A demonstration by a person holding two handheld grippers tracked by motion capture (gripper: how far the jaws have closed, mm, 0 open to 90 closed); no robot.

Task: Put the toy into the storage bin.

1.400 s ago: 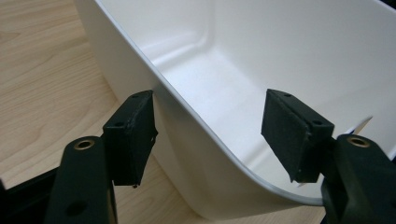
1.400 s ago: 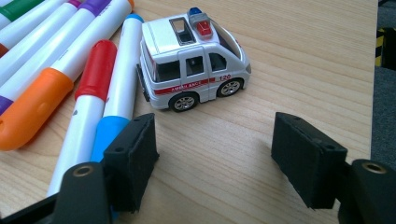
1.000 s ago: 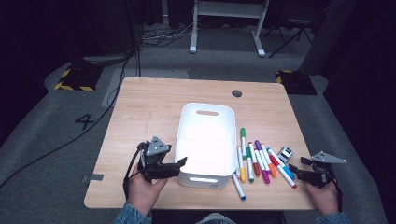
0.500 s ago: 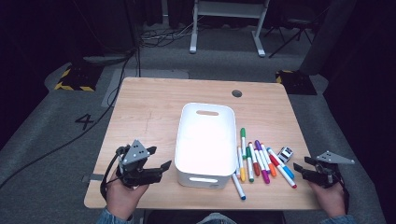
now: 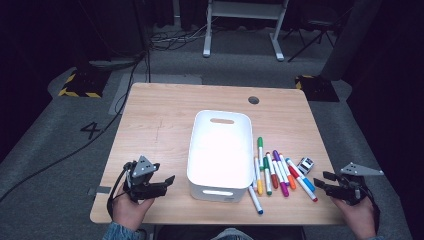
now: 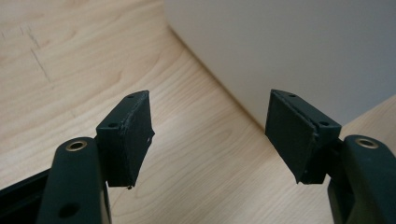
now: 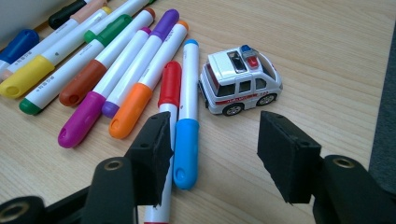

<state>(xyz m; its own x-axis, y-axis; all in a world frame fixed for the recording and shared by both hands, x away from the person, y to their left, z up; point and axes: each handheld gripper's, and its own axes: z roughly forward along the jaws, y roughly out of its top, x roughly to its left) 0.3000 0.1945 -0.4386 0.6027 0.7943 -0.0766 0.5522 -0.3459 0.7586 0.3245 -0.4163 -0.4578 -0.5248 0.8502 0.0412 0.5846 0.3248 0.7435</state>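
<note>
Blue-capped marker (image 7: 187,140) lies just ahead of your right gripper (image 7: 212,154), whose empty jaws have been narrowing; toy car (image 7: 240,79) beyond, seemingly untouched. Your left gripper (image 6: 210,135) gapes beside the white bin (image 6: 299,46).

**Surfaces in this setup**

The desk (image 5: 165,125) was light wood grain, matt. The white bin (image 5: 220,150) looked like smooth plastic, the markers (image 7: 116,70) glossy plastic, same for the toy car (image 7: 240,79). The gripper pads (image 7: 287,156) looked rough, matt black.

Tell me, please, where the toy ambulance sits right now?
In the high view the toy ambulance stands on the table's right side, just right of the markers, ahead of the right gripper.
</note>
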